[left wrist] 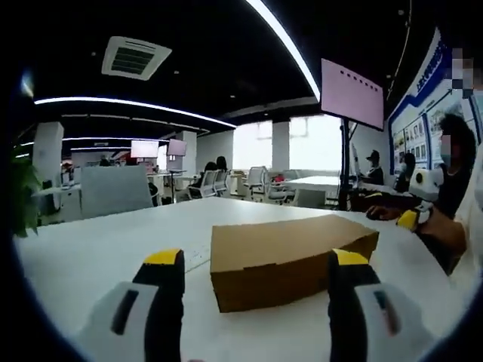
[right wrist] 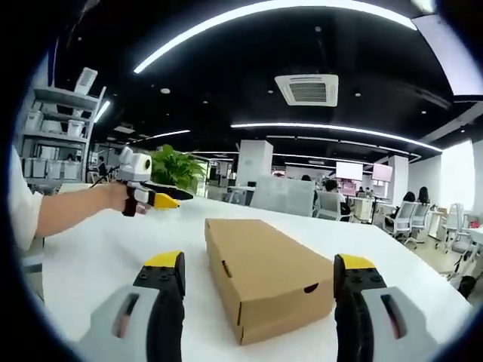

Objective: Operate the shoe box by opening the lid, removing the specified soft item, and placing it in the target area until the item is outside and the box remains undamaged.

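A brown cardboard shoe box (left wrist: 290, 256) lies on the white table (left wrist: 90, 256) with its lid down. My left gripper (left wrist: 256, 264) is open, and its yellow-tipped jaws stand wide apart just short of the box's long side. In the right gripper view the same shoe box (right wrist: 264, 275) shows end-on, with a small finger notch in its near face. My right gripper (right wrist: 259, 264) is open too, one jaw on either side of that near end without touching it. The left gripper (right wrist: 147, 188) also appears at the left, held in a person's hand. The right gripper (left wrist: 419, 200) appears at the right beyond the box.
The table (right wrist: 98, 256) stretches wide around the box. A potted plant (right wrist: 177, 170) stands behind its far edge. Office chairs (left wrist: 256, 181), desks and a screen on a stand (left wrist: 351, 94) fill the room behind. A seated person (left wrist: 453, 173) is at the table's right side.
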`<action>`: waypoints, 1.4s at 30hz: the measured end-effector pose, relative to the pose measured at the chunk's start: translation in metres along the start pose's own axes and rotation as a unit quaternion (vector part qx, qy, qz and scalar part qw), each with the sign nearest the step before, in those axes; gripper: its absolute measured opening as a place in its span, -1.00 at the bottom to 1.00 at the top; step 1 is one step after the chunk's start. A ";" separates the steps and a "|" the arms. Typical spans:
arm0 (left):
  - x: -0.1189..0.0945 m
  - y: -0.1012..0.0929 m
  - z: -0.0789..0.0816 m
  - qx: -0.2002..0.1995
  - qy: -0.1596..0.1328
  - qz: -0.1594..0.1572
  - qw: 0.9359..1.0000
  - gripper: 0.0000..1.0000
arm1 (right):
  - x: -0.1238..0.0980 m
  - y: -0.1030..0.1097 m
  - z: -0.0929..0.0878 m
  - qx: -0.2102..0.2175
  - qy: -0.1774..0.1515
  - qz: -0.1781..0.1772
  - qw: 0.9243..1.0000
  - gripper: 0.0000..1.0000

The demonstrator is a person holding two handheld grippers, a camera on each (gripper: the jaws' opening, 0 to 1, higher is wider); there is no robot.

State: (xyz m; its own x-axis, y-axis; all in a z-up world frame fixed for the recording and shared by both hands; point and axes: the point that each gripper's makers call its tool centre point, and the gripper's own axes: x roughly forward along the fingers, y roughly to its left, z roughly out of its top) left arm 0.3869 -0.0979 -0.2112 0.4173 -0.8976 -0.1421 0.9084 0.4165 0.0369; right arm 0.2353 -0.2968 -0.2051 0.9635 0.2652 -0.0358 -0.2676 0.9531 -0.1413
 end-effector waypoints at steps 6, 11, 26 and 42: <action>0.004 0.000 -0.010 -0.006 -0.006 -0.022 1.000 0.62 | 0.008 -0.004 -0.003 -0.001 0.006 -0.002 1.000 0.68; 0.009 0.015 -0.015 -0.008 0.012 -0.020 1.000 0.62 | 0.007 -0.002 -0.008 0.017 0.004 -0.018 1.000 0.87; 0.015 0.014 0.018 0.012 -0.033 -0.064 0.997 0.71 | 0.009 -0.008 -0.020 0.028 0.020 -0.045 0.998 0.84; 0.048 0.011 -0.014 0.051 0.004 -0.107 0.993 0.85 | 0.027 0.003 -0.035 0.013 0.047 -0.016 0.999 0.89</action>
State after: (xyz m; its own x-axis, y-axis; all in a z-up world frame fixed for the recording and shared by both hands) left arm 0.4168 -0.1345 -0.2310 0.2154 -0.9626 -0.1644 0.9741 0.2000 0.1053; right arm 0.2607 -0.2918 -0.2412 0.9674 0.2206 -0.1246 -0.2352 0.9648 -0.1175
